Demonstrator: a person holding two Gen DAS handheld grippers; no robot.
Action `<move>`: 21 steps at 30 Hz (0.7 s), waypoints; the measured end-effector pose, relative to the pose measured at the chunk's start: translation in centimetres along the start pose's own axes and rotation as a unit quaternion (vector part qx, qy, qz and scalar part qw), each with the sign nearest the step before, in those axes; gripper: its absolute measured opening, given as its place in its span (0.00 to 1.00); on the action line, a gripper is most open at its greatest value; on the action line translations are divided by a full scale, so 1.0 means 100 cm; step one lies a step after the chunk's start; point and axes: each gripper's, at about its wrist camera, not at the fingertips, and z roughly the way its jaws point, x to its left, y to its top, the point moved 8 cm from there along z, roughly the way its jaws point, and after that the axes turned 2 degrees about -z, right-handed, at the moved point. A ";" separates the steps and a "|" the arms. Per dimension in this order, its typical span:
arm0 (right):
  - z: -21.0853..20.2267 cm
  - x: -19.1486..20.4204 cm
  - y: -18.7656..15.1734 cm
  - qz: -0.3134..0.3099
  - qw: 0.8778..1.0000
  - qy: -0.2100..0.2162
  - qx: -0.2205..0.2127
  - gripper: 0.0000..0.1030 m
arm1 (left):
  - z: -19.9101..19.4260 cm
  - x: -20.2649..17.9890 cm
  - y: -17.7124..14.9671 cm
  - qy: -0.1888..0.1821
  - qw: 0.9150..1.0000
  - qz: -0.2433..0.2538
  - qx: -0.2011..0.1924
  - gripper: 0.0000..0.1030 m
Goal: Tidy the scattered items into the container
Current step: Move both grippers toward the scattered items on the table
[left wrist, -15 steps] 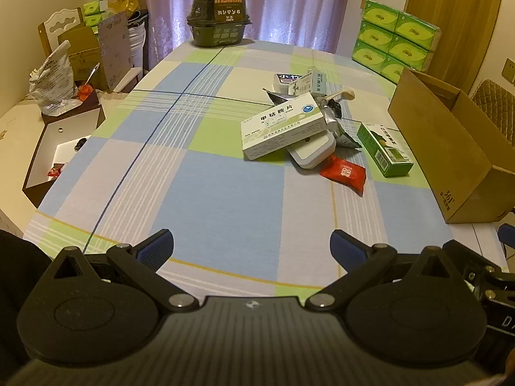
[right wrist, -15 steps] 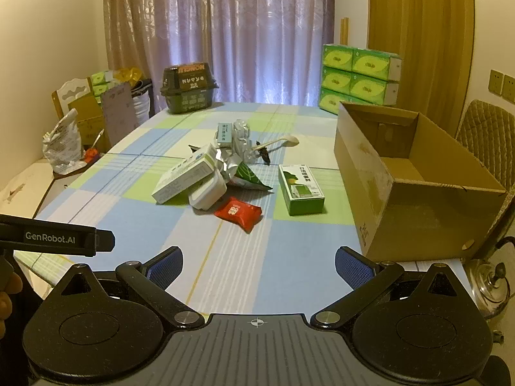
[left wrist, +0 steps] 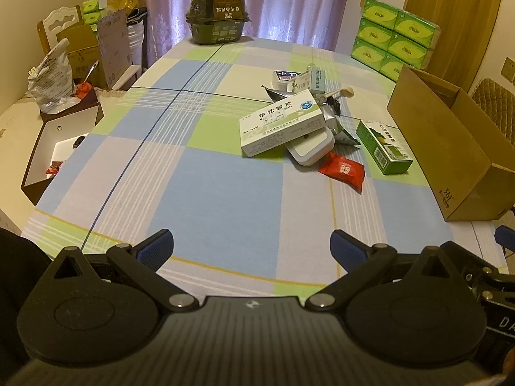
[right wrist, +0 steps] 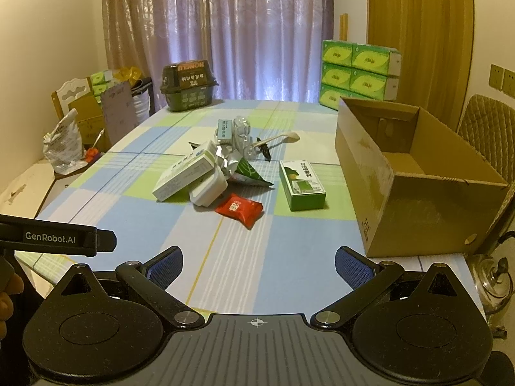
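Checked cloth covered the bench (right wrist: 244,276), with curtains behind. At its right edge stood an open cardboard box (right wrist: 415,199), empty inside. Near it lay a pile: white medicine box (right wrist: 183,172) leaning on a white case (right wrist: 209,189), green box (right wrist: 301,185) just beside the cardboard box, red packet (right wrist: 239,209) nearest. Left tongs (left wrist: 251,247) and right tongs (right wrist: 257,263) hovered spread wide, holding nothing.

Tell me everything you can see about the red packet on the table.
The red packet is a small flat pouch of glossy wrapper with crimped ends and a white printed mark in the middle. It looks sealed and lies flat on the checked tablecloth, at the near edge of the pile, just in front of the white tray. Whether the two touch is unclear. No gripper touches it.
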 end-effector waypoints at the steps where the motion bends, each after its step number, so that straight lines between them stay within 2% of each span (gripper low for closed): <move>1: 0.000 0.000 -0.001 0.002 1.000 0.000 0.001 1.00 | 0.000 0.000 0.000 0.000 1.000 0.000 0.000 0.99; 11: 0.002 -0.001 -0.003 0.005 1.000 0.005 0.003 1.00 | 0.001 0.000 -0.002 -0.004 1.000 0.002 -0.001 0.99; 21: 0.010 -0.002 -0.006 0.004 1.000 0.019 0.007 1.00 | 0.005 -0.001 0.004 -0.016 0.999 0.034 -0.015 0.99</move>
